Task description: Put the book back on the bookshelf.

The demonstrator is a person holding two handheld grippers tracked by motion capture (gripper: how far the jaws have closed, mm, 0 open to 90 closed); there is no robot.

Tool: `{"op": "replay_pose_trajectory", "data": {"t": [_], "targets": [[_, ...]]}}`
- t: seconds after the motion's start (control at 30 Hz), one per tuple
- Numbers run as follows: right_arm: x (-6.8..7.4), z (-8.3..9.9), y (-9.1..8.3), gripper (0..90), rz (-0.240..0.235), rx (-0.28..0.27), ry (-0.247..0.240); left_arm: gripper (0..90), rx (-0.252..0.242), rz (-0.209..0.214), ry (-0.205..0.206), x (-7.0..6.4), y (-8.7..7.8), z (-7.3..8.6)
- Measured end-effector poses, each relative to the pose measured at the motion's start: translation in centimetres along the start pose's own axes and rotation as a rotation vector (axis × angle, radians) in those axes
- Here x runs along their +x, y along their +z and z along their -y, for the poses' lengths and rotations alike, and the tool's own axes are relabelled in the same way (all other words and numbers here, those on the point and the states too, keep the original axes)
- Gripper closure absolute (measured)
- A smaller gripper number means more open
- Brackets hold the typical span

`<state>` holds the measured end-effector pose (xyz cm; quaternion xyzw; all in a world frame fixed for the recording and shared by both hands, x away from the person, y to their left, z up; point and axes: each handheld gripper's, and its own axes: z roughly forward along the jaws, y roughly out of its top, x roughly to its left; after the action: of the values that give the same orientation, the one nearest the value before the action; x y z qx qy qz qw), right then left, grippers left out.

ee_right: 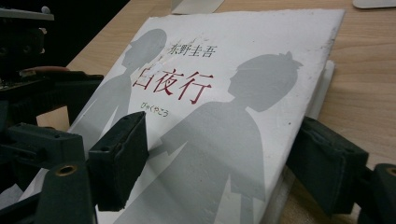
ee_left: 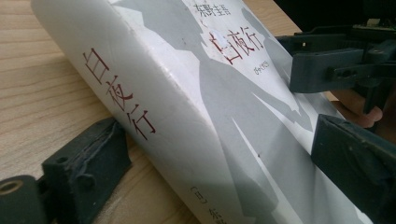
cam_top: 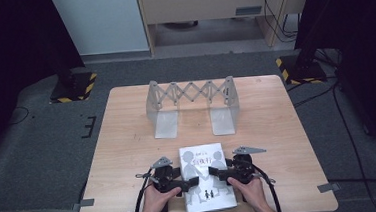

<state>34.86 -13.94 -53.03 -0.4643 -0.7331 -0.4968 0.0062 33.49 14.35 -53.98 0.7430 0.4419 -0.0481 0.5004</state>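
Observation:
A white book (cam_top: 203,177) with grey silhouettes and red title characters lies cover up near the table's front edge. My left gripper (cam_top: 187,185) comes at it from the spine side. In the left gripper view the book (ee_left: 187,116) runs between the jaws of my left gripper (ee_left: 219,149): one jaw sits low by the spine, the other on the cover. My right gripper (cam_top: 215,173) holds the opposite, page side. In the right gripper view my right gripper (ee_right: 222,149) has one jaw on the cover of the book (ee_right: 224,116) and the other at the page edge.
An extendable metal book rack (cam_top: 192,103) with two upright ends stands at the back middle of the wooden table (cam_top: 278,130). Two stand bases with yellow-black stripes (cam_top: 74,86) sit on the floor beyond the table's far corners.

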Motion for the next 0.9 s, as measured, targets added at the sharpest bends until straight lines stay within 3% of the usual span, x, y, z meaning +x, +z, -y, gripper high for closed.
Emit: {"op": "replay_pose_trajectory", "data": {"t": [0.17, 0.33, 0.53, 0.67, 0.77, 0.9], "targets": [[0.0, -0.1, -0.3, 30.6, 0.013, -0.01, 0.012, 7.0, 0.005, -0.009, -0.011, 0.1, -0.1, -0.1], [0.2, -0.2, -0.6, 35.4, 0.025, -0.027, -0.003, 10.9, 0.001, -0.014, -0.054, 0.2, -0.3, -0.2], [0.4, -0.4, -0.5, 40.4, 0.021, -0.049, -0.015, 11.7, 0.036, -0.023, -0.074, 0.1, -0.6, -0.5], [0.6, -0.5, -0.7, 42.5, 0.014, -0.064, -0.031, 12.2, 0.023, -0.009, -0.07, 0.0, -0.8, -0.6], [0.9, -0.8, -1.1, 44.0, 0.006, -0.087, -0.05, 13.0, 0.002, -0.015, -0.041, -0.5, -1.1, -0.9], [1.1, -1.4, -1.6, 45.0, -0.001, -0.129, -0.082, 15.6, -0.057, -0.018, -0.013, -1.1, -1.4, -1.4]]}}
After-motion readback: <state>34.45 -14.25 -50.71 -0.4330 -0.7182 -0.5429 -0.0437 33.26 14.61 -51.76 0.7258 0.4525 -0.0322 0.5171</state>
